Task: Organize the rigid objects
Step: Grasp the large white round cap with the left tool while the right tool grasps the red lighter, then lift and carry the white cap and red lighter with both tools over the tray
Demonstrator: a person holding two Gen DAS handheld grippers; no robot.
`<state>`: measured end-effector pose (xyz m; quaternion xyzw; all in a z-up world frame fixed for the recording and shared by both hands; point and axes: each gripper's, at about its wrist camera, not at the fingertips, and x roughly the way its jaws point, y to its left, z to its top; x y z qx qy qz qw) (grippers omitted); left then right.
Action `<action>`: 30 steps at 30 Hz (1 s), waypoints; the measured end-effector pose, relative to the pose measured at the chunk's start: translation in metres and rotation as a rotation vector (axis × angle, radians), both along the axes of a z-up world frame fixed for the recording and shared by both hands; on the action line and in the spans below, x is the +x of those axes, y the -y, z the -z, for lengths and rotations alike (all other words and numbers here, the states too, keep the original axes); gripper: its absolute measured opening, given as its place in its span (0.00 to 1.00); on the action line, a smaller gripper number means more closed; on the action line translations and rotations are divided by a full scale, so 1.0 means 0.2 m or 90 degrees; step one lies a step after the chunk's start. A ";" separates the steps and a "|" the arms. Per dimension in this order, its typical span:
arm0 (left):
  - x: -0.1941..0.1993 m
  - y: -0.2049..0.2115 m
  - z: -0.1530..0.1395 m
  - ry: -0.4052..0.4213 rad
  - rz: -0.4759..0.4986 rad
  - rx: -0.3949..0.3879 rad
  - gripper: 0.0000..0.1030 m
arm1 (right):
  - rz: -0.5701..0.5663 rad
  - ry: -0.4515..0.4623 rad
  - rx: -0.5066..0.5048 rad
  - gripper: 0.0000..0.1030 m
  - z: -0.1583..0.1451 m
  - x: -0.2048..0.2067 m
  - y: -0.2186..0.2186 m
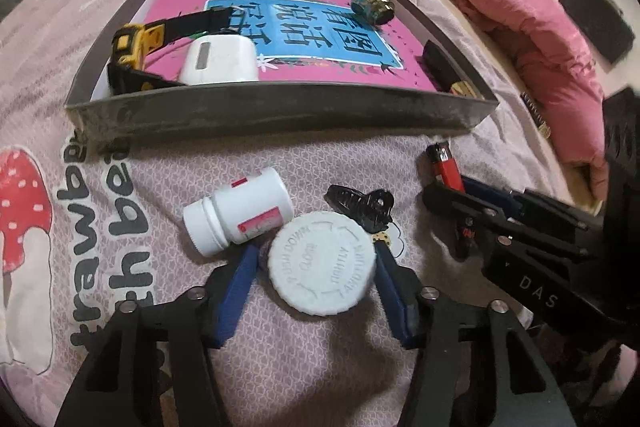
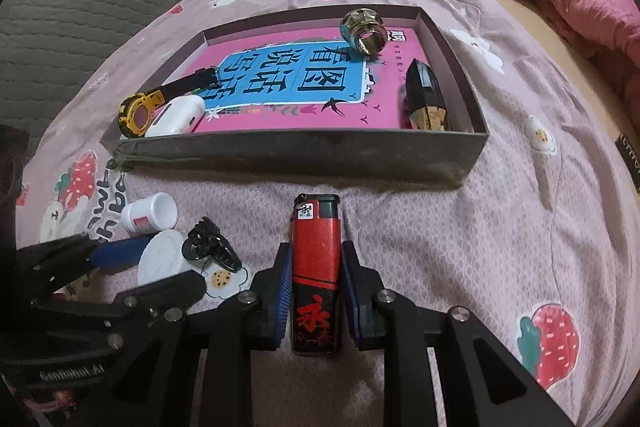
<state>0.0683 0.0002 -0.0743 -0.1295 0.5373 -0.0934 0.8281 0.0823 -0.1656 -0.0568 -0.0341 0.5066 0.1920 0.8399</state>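
On bed, before box (image 2: 280,151), left to right: bottle (image 1: 240,213) lying loose; cap (image 1: 322,263) between left gripper (image 1: 316,267) jaws, half apart, contact unclear; clip (image 1: 360,205) beyond. Lighter (image 2: 316,267) clamped in right gripper (image 2: 314,267) jaws, long axis pointing at box, directly ahead.

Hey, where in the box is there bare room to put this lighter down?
Free: the middle of the pink book, between white case and black-gold case. Crowded: the box's left corner, with tape measure against the white case. The gold knob takes the far right corner.
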 end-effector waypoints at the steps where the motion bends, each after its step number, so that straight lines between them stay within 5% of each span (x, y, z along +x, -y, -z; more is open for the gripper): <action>1: 0.00 -0.01 0.00 -0.002 -0.002 -0.006 0.52 | 0.003 -0.006 0.012 0.23 0.00 0.00 0.01; 30: -0.09 0.00 -0.06 0.014 0.023 0.033 0.50 | 0.004 0.010 0.011 0.23 -0.03 -0.06 0.02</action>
